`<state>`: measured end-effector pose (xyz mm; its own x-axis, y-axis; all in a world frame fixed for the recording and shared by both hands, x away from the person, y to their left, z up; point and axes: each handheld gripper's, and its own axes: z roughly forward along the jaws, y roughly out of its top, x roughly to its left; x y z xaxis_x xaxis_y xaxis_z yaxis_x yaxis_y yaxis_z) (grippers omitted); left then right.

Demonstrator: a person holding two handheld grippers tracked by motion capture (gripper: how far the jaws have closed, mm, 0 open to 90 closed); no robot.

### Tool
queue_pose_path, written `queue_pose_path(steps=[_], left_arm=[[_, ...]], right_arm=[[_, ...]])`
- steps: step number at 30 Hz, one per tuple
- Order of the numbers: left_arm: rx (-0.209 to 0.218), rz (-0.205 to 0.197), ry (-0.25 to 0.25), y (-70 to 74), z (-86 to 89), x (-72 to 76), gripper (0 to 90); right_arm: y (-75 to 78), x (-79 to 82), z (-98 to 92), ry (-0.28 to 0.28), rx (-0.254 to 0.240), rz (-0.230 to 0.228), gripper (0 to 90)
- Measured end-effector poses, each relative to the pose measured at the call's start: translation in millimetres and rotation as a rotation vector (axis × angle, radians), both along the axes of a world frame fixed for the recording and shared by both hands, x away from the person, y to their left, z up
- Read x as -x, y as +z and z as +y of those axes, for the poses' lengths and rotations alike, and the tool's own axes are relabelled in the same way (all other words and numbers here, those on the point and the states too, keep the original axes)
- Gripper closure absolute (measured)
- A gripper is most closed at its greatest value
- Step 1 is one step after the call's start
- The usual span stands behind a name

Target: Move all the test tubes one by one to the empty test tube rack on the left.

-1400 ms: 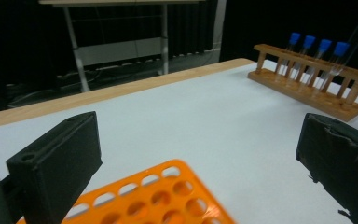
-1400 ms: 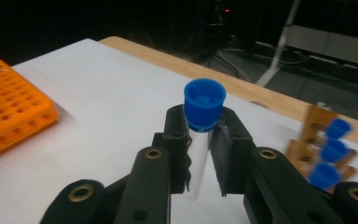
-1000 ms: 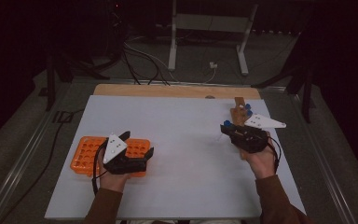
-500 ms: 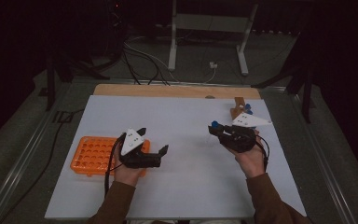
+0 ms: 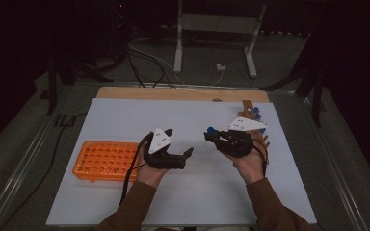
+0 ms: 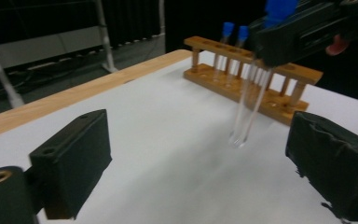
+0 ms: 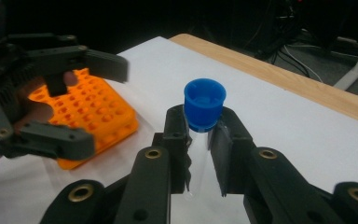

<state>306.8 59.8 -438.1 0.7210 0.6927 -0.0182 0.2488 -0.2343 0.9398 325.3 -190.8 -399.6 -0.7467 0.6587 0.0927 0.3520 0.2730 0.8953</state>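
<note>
Both grippers have been brought toward the table's middle since a second ago: the left gripper has been drawn away from the orange rack, and its jaws, just closing a little, are spread with nothing between them. By the right gripper a test tube is clamped just under its blue cap; the tube is clear, looks empty and is held upright above the white sheet. Two blue-capped tubes are kept in the wooden rack. No tube can be made out in the orange rack's holes.
</note>
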Motion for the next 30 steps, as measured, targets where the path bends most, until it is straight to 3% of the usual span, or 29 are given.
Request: queue_pose_path(steps=[5, 10, 12, 14, 20, 26, 30], left_arm=[[0.0, 0.008, -0.055, 2.0, -16.1, -0.9, 20.8], [-0.016, 0.005, -0.065, 3.4, -24.4, -1.7, 39.6], [-0.017, 0.011, -0.071, 3.5, -26.9, -2.8, 42.4], [-0.014, 0.019, -0.086, 2.9, -28.0, -3.8, 56.6], [-0.041, 0.004, -0.114, 0.9, -29.7, -3.0, 77.3], [-0.04, -0.002, -0.122, 1.5, -29.8, -1.6, 78.1], [-0.04, 0.012, -0.106, 0.0, -25.1, -3.1, 78.1]], right_arm=[[0.2, 0.8, 8.5, 0.023, 0.002, 0.002, 77.3], [0.2, 2.0, 16.0, 0.043, 0.002, 0.005, 77.3], [0.4, 2.4, 17.0, 0.046, 0.002, 0.006, 77.3], [0.3, 3.0, 19.2, 0.054, -0.002, 0.008, 77.3], [0.0, 3.8, 20.8, 0.065, -0.003, 0.01, 77.3], [1.0, 4.9, 18.5, 0.075, -0.007, 0.011, 76.2], [3.8, 6.0, 12.0, 0.07, -0.037, 0.008, 62.9]])
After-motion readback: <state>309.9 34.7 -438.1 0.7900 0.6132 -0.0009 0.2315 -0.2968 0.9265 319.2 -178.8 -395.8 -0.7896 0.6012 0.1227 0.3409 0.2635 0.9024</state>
